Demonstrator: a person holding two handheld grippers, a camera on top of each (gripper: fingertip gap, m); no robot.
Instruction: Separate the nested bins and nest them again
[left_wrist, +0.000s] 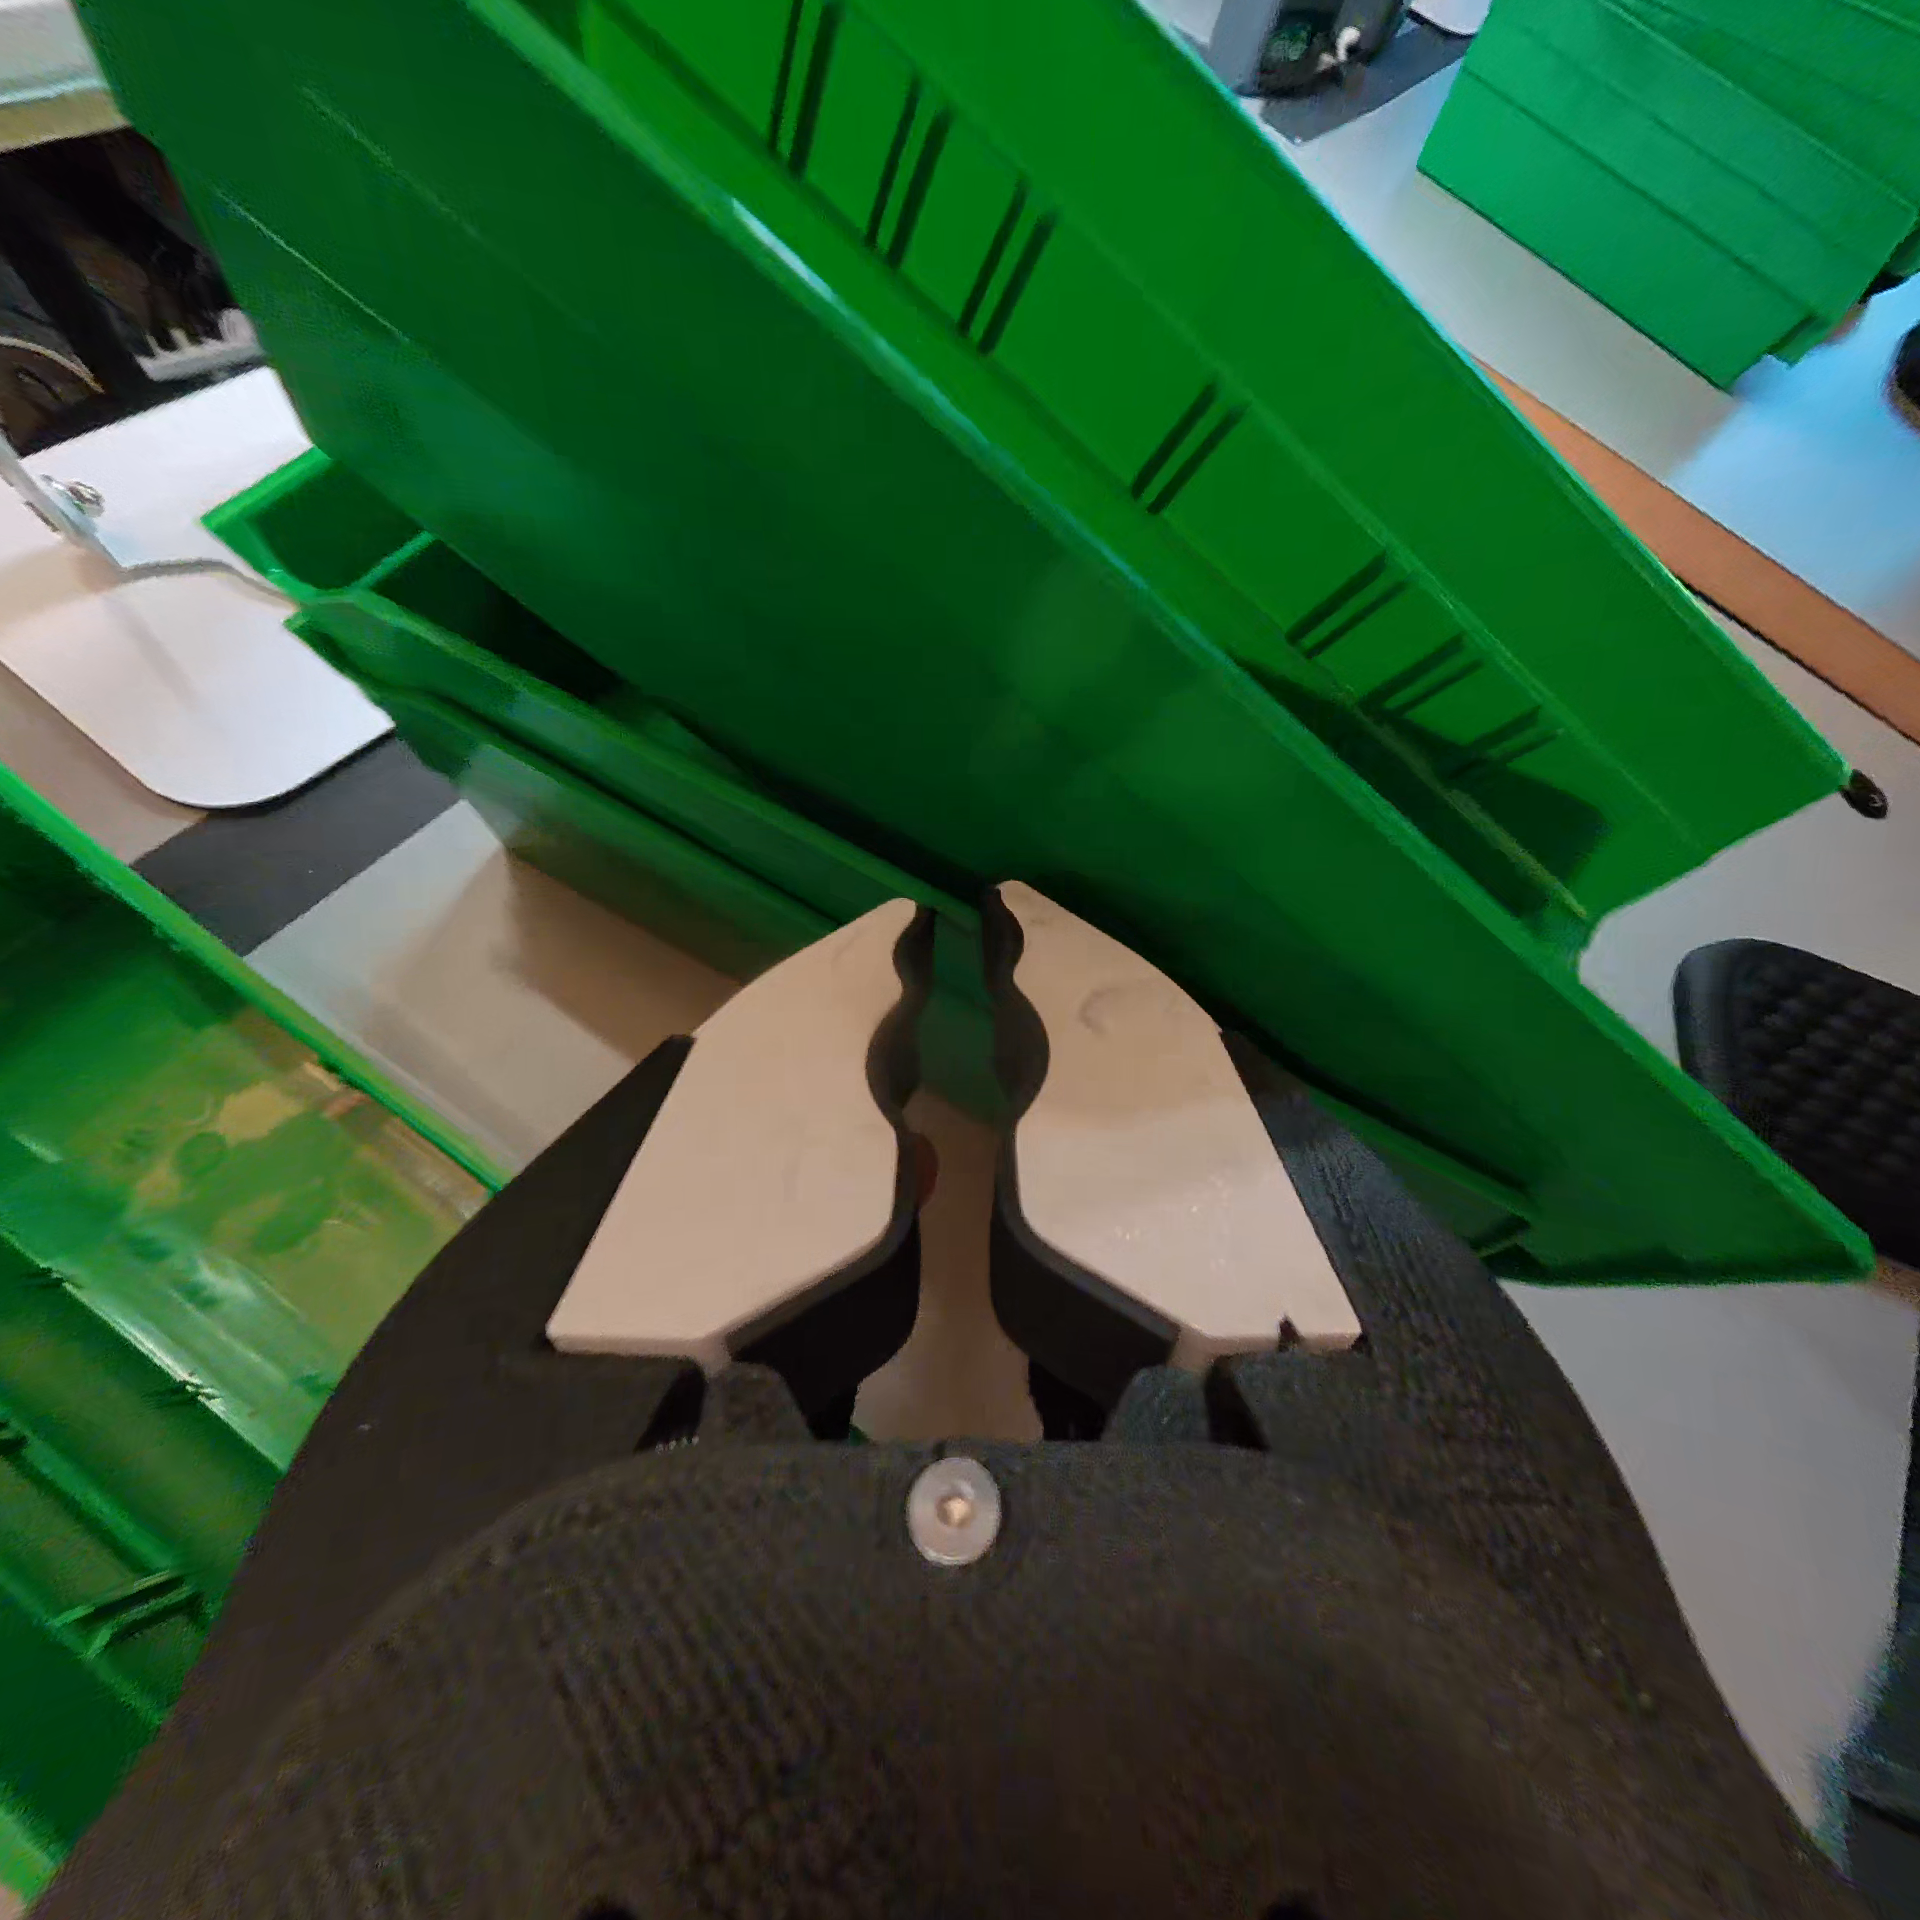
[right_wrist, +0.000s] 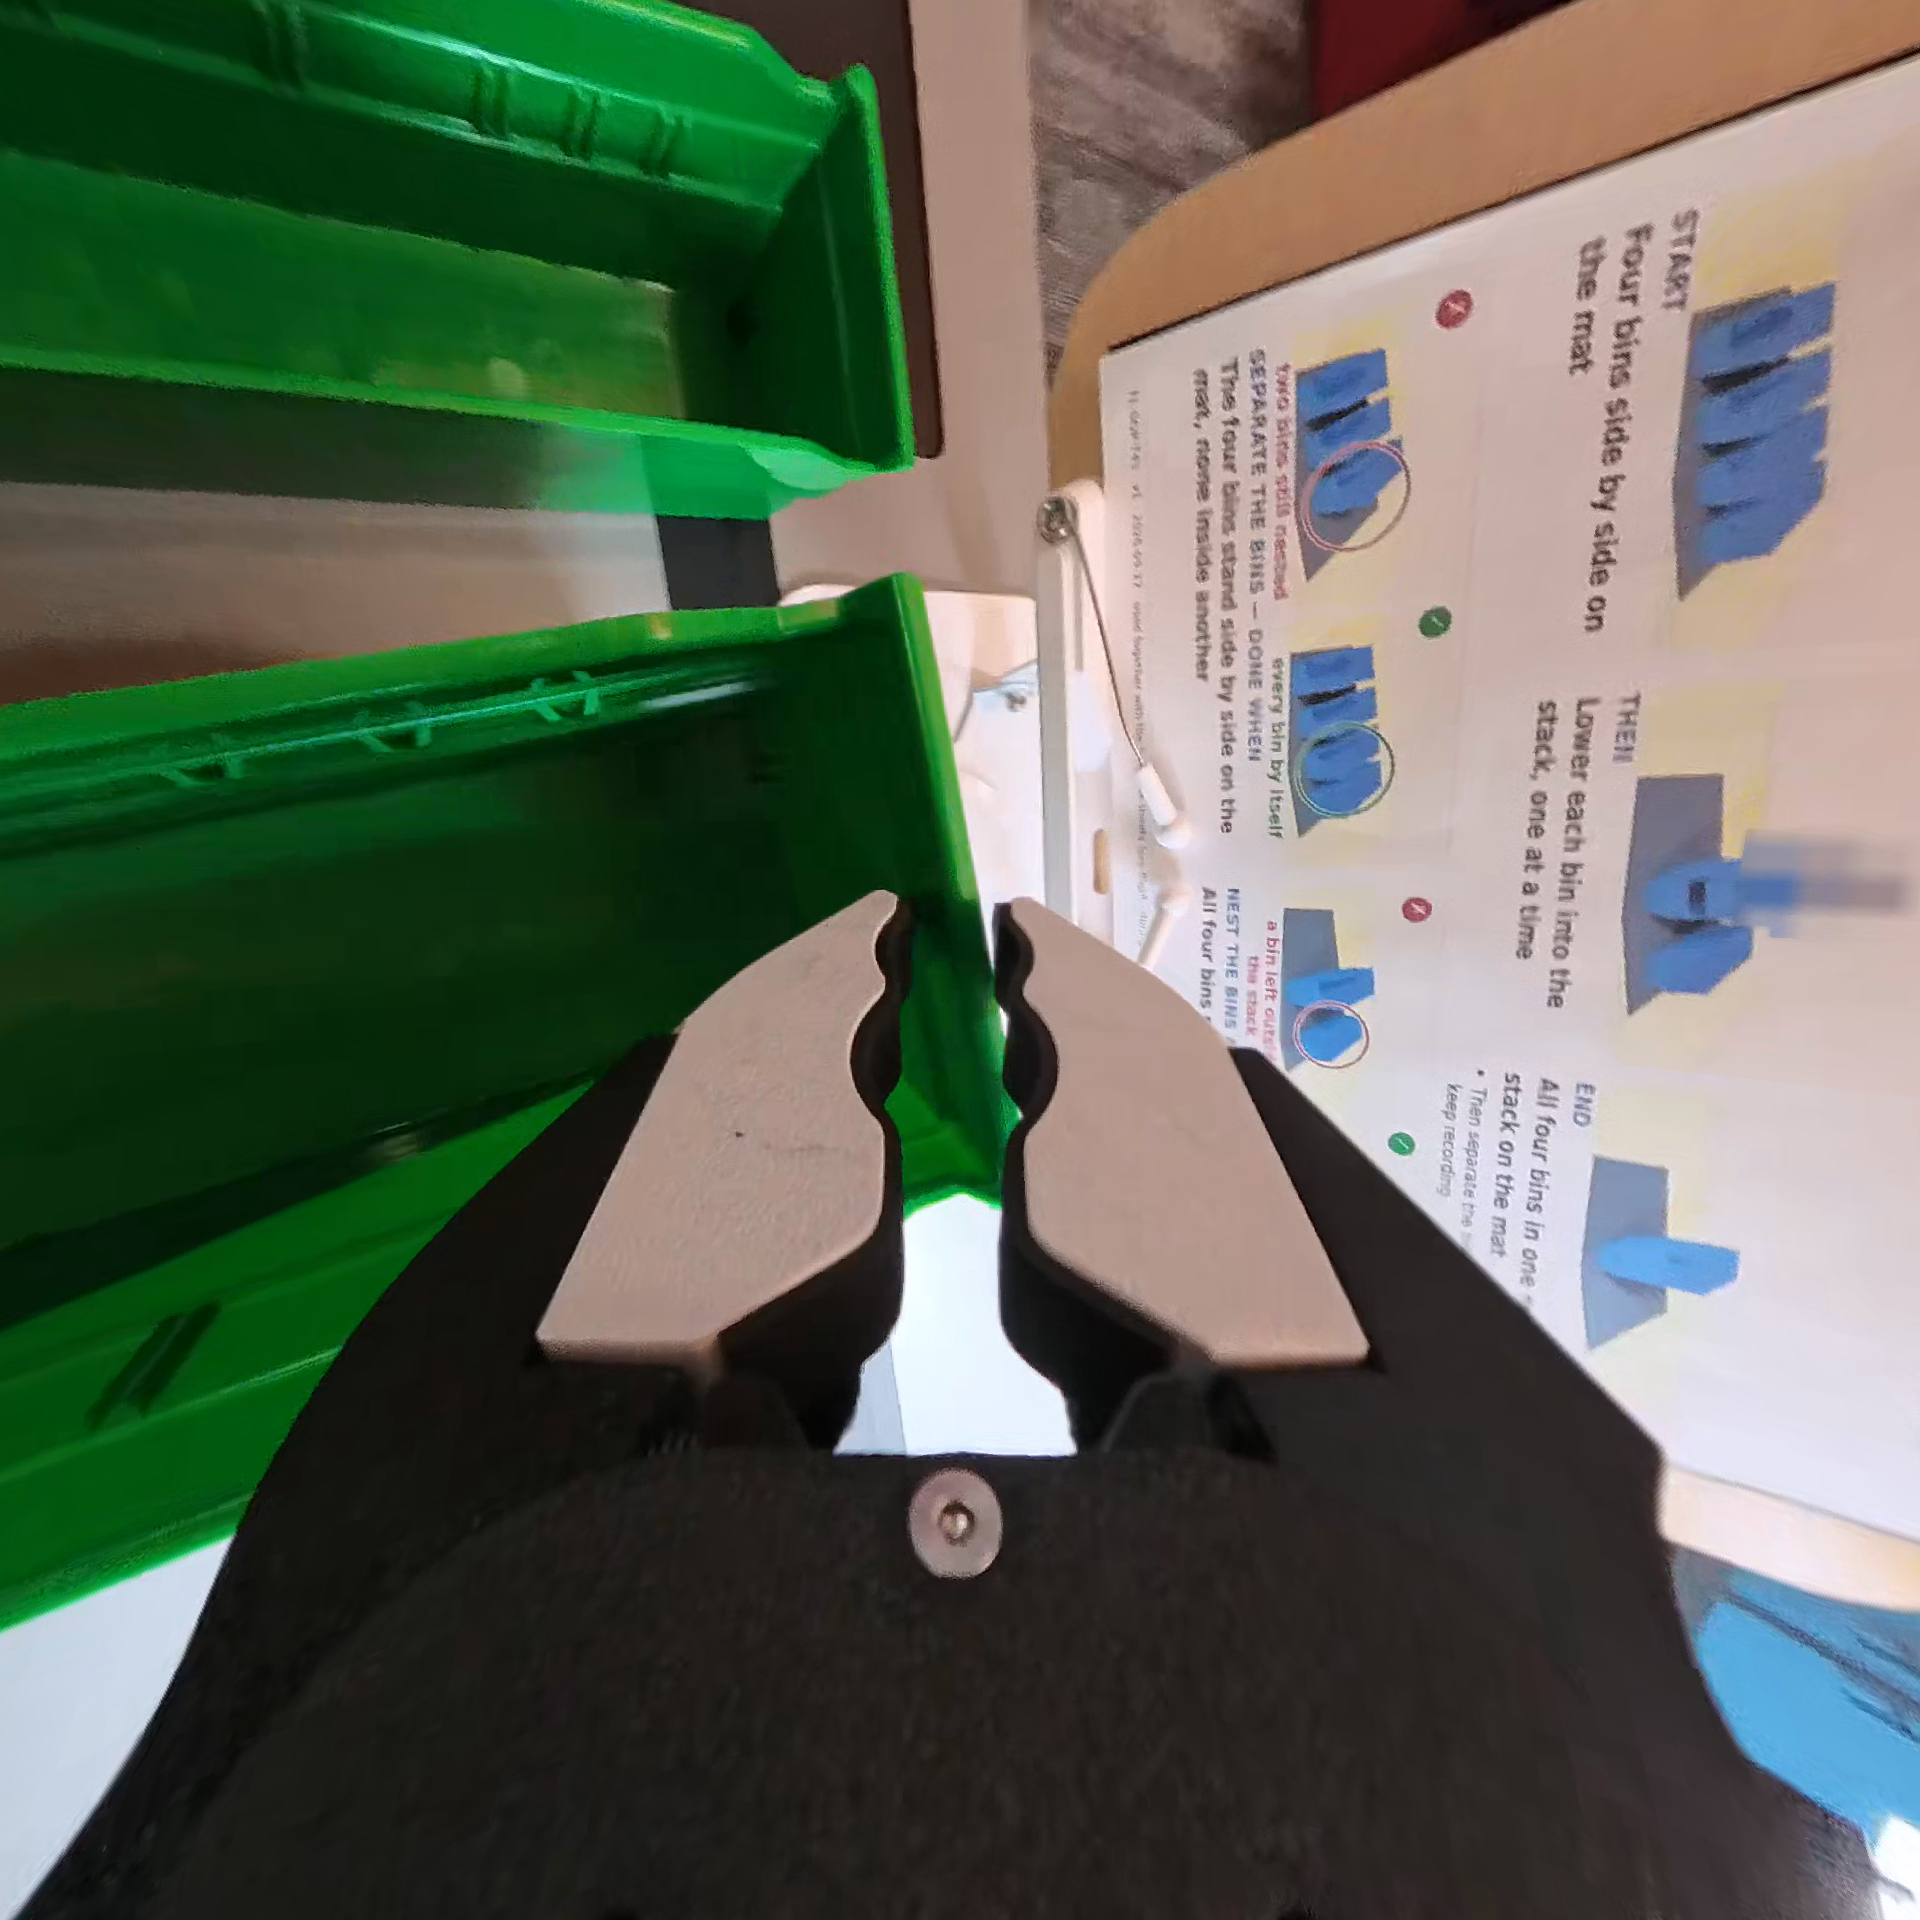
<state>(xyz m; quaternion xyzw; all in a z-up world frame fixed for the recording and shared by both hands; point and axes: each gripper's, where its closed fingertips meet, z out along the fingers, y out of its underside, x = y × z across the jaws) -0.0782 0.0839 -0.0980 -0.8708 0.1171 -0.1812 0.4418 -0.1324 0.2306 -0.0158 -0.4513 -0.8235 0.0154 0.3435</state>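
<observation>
Landmark, tilted bin (left_wrist: 831, 499): a large green bin is seen in the left wrist view, raised and steeply tilted, with its ribbed side wall turned upward and its lower edge down by the fingertips.
Bins under the tilted bin (left_wrist: 582, 727): green rims are seen stepped one inside another beneath its lower edge, resting on the table; how many are nested there cannot be told.
Bin left of the tilted bin (left_wrist: 156, 1195): another green bin is shown at the left edge of the same view, apart from the tilted bin, with a glossy inner surface.
Bins beyond the tilted bin (left_wrist: 1683, 177): more green bins are seen at the far right, well apart from it, on the table.
Table (left_wrist: 436, 977): a pale surface is shown below the tilted bin, crossed by a dark strip.
Held bin (right_wrist: 468, 914): in the right wrist view a green bin is seen on its side; whether it is the tilted bin cannot be told.
Second bin (right_wrist: 416, 260): a further green bin is seen above the held bin in that view.
Instruction sheet (right_wrist: 1558, 727): a white printed sheet with blue pictures is laid to the right of the held bin.
Left gripper (left_wrist: 958, 906): its fingertips are closed on a thin green edge at the base of the tilted bin.
Right gripper (right_wrist: 951, 914): its fingers are clamped across the end wall of the held bin.
</observation>
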